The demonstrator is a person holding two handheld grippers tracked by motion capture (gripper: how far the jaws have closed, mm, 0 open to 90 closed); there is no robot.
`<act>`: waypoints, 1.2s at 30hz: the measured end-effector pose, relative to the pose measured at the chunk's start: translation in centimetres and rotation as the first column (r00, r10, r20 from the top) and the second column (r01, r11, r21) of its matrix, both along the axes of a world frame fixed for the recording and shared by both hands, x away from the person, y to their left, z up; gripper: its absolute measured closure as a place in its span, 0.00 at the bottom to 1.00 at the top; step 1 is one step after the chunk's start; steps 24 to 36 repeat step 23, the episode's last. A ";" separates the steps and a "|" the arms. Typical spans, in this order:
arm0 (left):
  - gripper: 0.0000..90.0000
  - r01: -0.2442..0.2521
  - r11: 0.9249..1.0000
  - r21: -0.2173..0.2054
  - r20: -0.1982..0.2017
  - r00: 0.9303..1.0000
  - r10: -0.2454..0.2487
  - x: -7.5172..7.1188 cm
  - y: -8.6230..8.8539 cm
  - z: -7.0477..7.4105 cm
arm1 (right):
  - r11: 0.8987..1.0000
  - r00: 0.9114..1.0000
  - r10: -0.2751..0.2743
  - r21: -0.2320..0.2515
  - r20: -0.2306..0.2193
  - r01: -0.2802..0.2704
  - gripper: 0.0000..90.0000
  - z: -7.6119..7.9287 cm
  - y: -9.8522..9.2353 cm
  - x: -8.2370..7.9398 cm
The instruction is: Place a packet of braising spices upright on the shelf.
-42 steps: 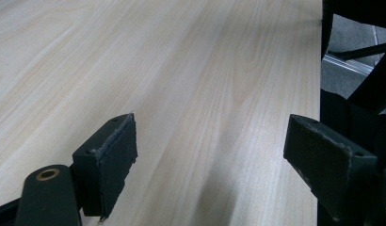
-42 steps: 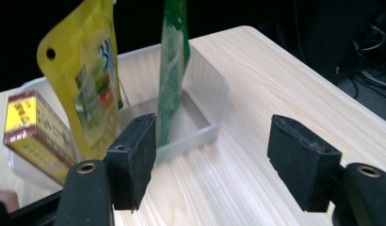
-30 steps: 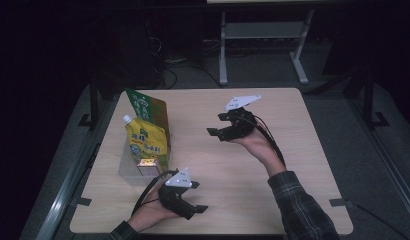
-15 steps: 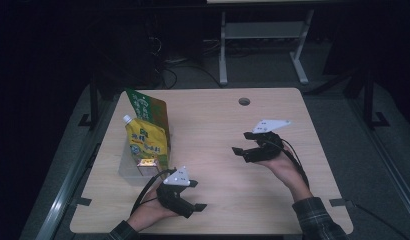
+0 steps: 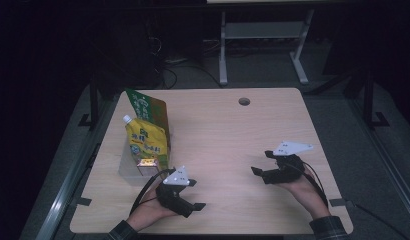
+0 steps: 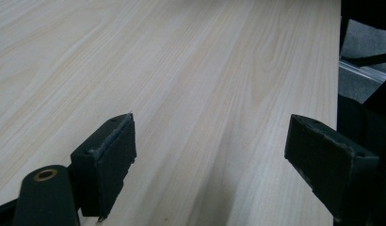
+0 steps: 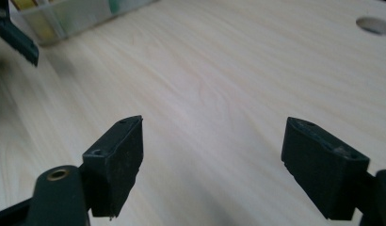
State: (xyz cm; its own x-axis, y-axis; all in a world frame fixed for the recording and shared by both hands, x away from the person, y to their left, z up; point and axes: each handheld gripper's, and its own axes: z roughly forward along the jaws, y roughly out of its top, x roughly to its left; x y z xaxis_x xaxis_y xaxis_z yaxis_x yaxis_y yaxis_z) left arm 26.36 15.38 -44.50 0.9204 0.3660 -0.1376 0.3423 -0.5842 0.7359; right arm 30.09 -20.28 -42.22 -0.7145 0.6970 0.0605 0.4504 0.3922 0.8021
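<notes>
A dark room surrounds a pale wood-grain bench (image 5: 218, 130) with a round cable hole (image 5: 244, 101). A yellow spouted pouch (image 5: 145, 142) and green carton (image 5: 148, 111) stand in a clear tub, their print too small to read, beyond the left gripper (image 5: 193, 196), whose fingers stand wide and empty. The right gripper (image 5: 260, 162), fingers just spread wide with nothing between them, hovers well apart from the pouch.

Looks like a lab or recording room, dim all round. Pale wood table (image 5: 218, 130) lit in the middle, cable hole (image 5: 244, 101) near its far edge. Grey carpet floor (image 5: 273, 75) beyond. White metal stand (image 5: 263, 35) behind the far edge, tangled cables (image 5: 175, 67) on the floor by the far left corner. Metal rails (image 5: 68, 190) along both sides.
</notes>
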 end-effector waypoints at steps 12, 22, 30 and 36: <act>0.18 -0.006 1.000 0.015 0.006 1.000 0.006 0.1 0.0 -0.1 | 0.997 0.997 -0.062 -0.040 -0.037 0.060 0.20 -2.5 -3.2 -3.9; 0.18 -0.002 1.000 0.021 0.016 1.000 0.001 0.1 -0.2 0.0 | 0.997 0.997 -0.066 -0.032 -0.032 0.065 0.18 -2.6 -3.5 -4.3; 0.18 -0.002 1.000 0.021 0.017 1.000 0.002 0.1 -0.2 0.0 | 0.997 0.997 -0.069 -0.030 -0.031 0.068 0.18 -2.5 -3.5 -4.3; 0.18 -0.002 1.000 0.021 0.017 1.000 0.002 0.1 -0.2 0.0 | 0.997 0.997 -0.069 -0.030 -0.031 0.068 0.18 -2.5 -3.5 -4.3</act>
